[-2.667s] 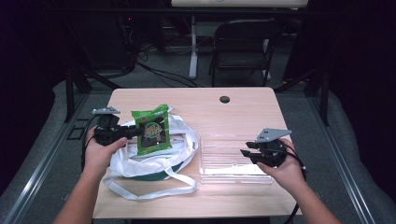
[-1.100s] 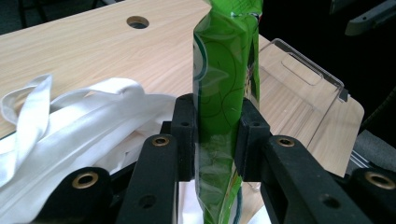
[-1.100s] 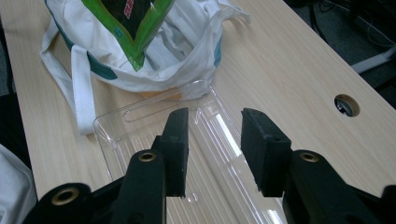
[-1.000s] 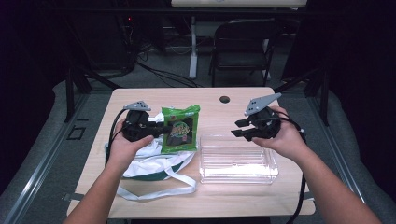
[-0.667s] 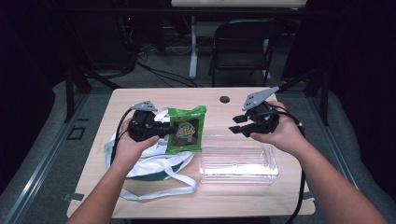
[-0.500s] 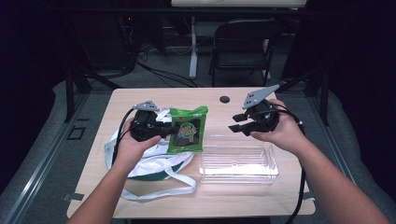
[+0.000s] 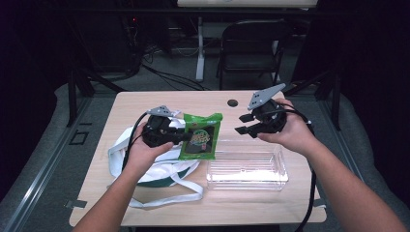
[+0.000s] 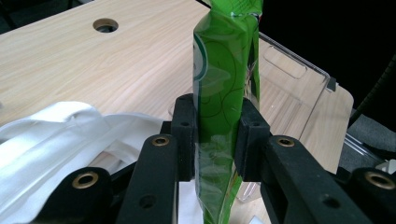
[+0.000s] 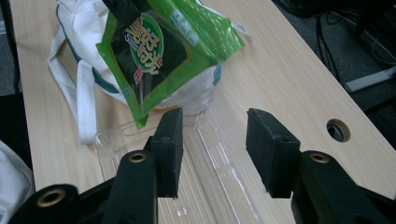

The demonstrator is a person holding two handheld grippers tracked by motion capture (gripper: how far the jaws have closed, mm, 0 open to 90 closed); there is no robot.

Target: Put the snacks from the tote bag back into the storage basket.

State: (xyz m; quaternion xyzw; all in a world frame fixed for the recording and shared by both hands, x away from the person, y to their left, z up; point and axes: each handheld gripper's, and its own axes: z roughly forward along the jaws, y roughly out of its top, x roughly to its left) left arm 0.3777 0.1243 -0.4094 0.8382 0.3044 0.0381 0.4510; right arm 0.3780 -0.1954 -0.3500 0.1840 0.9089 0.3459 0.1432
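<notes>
Left gripper (image 8: 215, 140) clenched on green packet (image 7: 200, 137), carried right off white bag (image 7: 145, 166) | right gripper (image 9: 215, 144) released, closing in | handover or drop into clear tray (image 7: 246, 169) likely.

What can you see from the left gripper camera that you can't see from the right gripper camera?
The left gripper view alone shows the left gripper pinching the green snack packet edge-on between its pads. The right gripper view alone shows the packet's printed front, the white bag's green trim, and the right gripper with its jaws open and nothing between them. Both show the packet held in the air, the white bag, the clear plastic tray, the wooden table and the round hole in the table.
</notes>
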